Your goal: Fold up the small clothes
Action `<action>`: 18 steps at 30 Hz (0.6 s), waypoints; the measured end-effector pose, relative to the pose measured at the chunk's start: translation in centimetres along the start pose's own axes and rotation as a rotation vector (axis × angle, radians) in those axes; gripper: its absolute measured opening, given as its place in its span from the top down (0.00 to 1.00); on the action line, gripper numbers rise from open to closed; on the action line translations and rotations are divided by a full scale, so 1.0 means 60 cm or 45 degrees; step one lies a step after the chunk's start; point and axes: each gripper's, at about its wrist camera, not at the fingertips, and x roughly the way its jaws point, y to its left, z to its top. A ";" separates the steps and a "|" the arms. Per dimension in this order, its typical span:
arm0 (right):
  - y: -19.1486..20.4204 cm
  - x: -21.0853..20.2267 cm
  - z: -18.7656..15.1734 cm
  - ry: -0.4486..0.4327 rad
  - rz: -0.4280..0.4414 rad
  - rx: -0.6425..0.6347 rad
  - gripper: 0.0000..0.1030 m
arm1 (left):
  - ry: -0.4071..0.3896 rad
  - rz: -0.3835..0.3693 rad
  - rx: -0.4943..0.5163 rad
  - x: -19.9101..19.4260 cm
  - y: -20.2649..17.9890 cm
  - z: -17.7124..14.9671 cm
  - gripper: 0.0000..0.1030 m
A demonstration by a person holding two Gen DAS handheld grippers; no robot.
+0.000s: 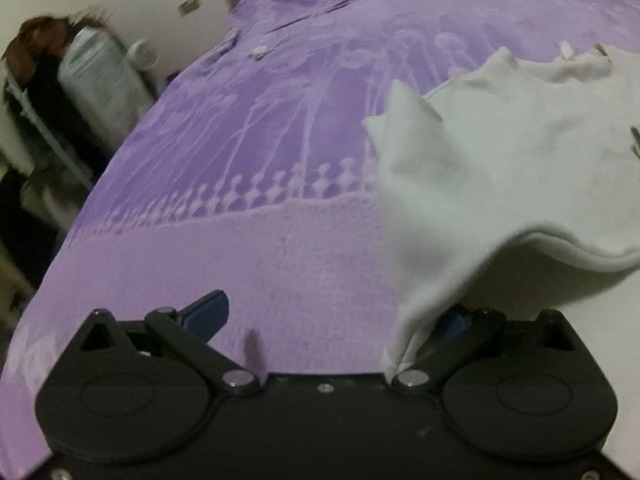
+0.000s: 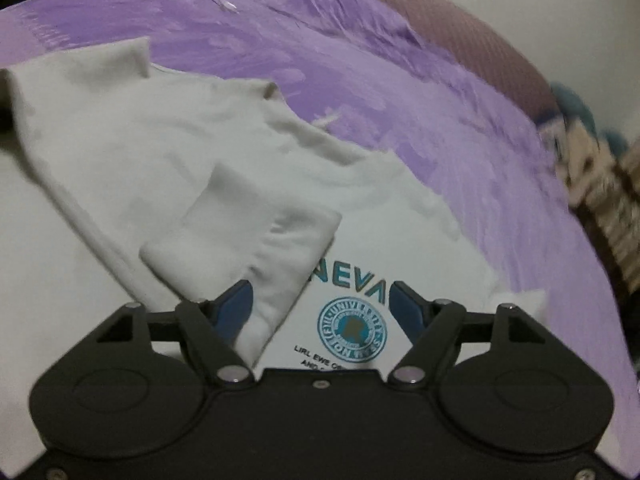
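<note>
A small white T-shirt (image 1: 500, 152) lies on a purple bedspread (image 1: 280, 160), part of it lifted and draped. My left gripper (image 1: 332, 316) is open wide; a corner of the shirt hangs over its right blue finger (image 1: 452, 322), not clamped. In the right wrist view the shirt (image 2: 160, 152) shows a teal round logo (image 2: 352, 330) and letters "NEVA", with a sleeve (image 2: 248, 240) folded over the chest. My right gripper (image 2: 320, 304) is open just above the logo, its left finger (image 2: 236, 308) against the folded sleeve.
The bed's left edge drops to a cluttered floor with a grey bundle (image 1: 100, 76) and dark items. A mauve pillow (image 2: 460, 28) lies at the head of the bed, and a patterned object (image 2: 600, 208) sits at the right edge.
</note>
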 end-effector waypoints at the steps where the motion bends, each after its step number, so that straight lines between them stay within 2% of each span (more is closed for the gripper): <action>1: -0.006 -0.005 -0.003 -0.018 0.027 0.011 0.28 | -0.023 -0.031 -0.008 0.007 0.007 -0.001 0.00; 4: -0.017 -0.019 -0.012 -0.087 0.104 0.047 0.28 | -0.015 -0.082 -0.039 0.027 0.022 0.003 0.00; 6: -0.010 -0.029 -0.017 -0.112 0.098 0.009 0.28 | -0.019 -0.089 -0.096 0.019 0.031 -0.002 0.00; 9: -0.010 -0.043 -0.017 -0.159 0.147 0.012 0.28 | -0.070 -0.094 -0.061 0.018 0.024 -0.010 0.00; 13: 0.014 -0.043 -0.013 -0.159 0.192 -0.055 0.28 | -0.066 -0.132 -0.148 0.020 0.029 -0.014 0.00; 16: 0.035 -0.017 -0.013 -0.101 0.191 -0.111 0.29 | -0.066 -0.134 -0.151 0.027 0.021 -0.004 0.00; 17: 0.036 -0.013 -0.013 -0.107 0.178 -0.099 0.31 | -0.073 -0.129 -0.140 0.030 0.016 0.000 0.00; 18: 0.035 -0.004 -0.008 -0.109 0.154 -0.076 0.48 | -0.079 -0.119 -0.129 0.031 0.010 0.005 0.00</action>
